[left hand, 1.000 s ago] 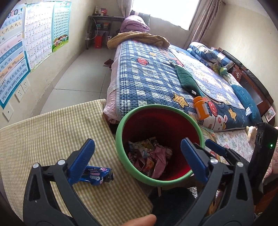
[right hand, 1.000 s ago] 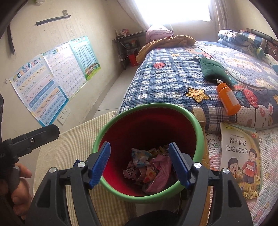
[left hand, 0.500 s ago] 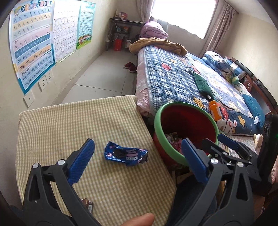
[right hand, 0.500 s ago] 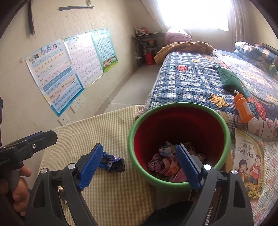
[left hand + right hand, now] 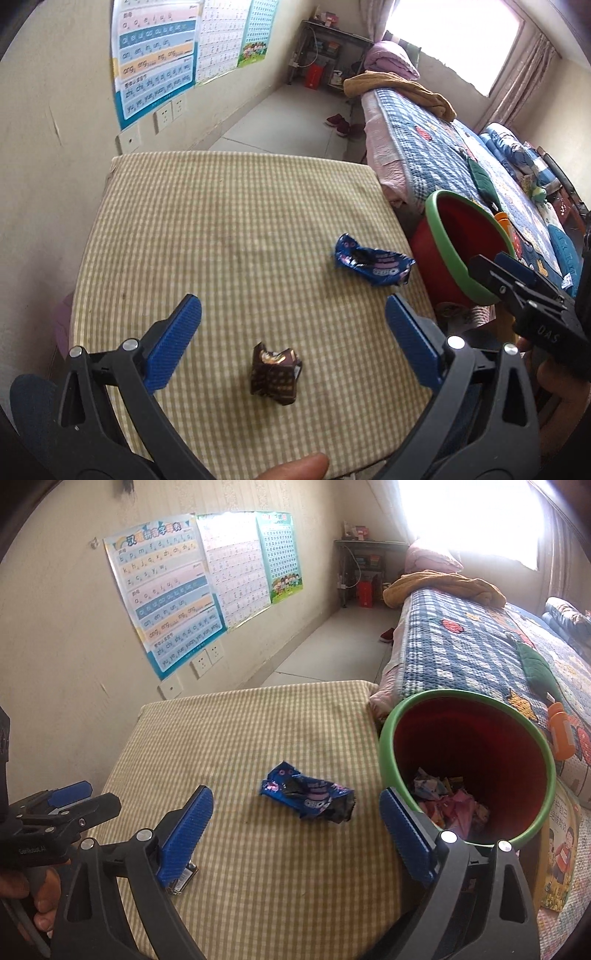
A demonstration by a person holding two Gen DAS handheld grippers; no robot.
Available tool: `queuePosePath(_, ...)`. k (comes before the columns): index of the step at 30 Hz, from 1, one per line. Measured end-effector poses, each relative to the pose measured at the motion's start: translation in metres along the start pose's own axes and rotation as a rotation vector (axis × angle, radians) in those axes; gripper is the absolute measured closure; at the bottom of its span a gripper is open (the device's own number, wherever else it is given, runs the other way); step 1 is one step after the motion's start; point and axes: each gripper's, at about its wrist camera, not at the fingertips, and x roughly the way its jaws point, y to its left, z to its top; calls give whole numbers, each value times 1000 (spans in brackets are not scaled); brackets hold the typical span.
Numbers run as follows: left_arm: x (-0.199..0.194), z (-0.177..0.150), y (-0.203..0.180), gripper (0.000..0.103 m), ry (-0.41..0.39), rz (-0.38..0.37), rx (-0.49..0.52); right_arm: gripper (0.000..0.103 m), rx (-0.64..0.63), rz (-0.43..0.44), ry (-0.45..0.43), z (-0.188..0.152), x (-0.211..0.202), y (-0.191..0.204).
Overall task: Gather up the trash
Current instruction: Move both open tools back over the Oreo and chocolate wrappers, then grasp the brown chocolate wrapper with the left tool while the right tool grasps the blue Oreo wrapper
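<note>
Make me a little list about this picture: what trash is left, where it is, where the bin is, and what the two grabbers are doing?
trash left: blue wrapper; brown wrapper
where: both on the checked cloth
bin: red inside, green rim, beside the cloth, some trash already in it
left gripper: open, empty, over the brown wrapper
right gripper: jaws opening, nothing between them, near the blue wrapper

Wrappers (image 5: 371,265) left of bin (image 5: 463,258)

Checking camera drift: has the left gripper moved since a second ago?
Yes. The left gripper swung left, off the red bin and over the checked table.
</note>
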Motion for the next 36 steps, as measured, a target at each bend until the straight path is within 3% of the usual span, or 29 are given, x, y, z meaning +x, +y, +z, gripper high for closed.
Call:
queuePosePath(7,10,-37,28,6,76,5,-35,15,-42,13,51,-16,21,30)
queuePosePath(20,70,-75,19,6,220,16,32,15,-46,4,83,-21,31,33)
queuePosePath(22,77,-76,19,10,231,22,35,15,-42,3,88,-23,32,33)
queuePosePath(28,94,-80,24,36,274,28,24,15,-36,4,101,-24,37,29)
queuePosePath(30,94,-80,24,58,273,11,25,15,-36,4,106,-25,39,29)
queuePosePath(36,85,-74,27,58,240,15,31,15,-39,5,129,-26,51,28)
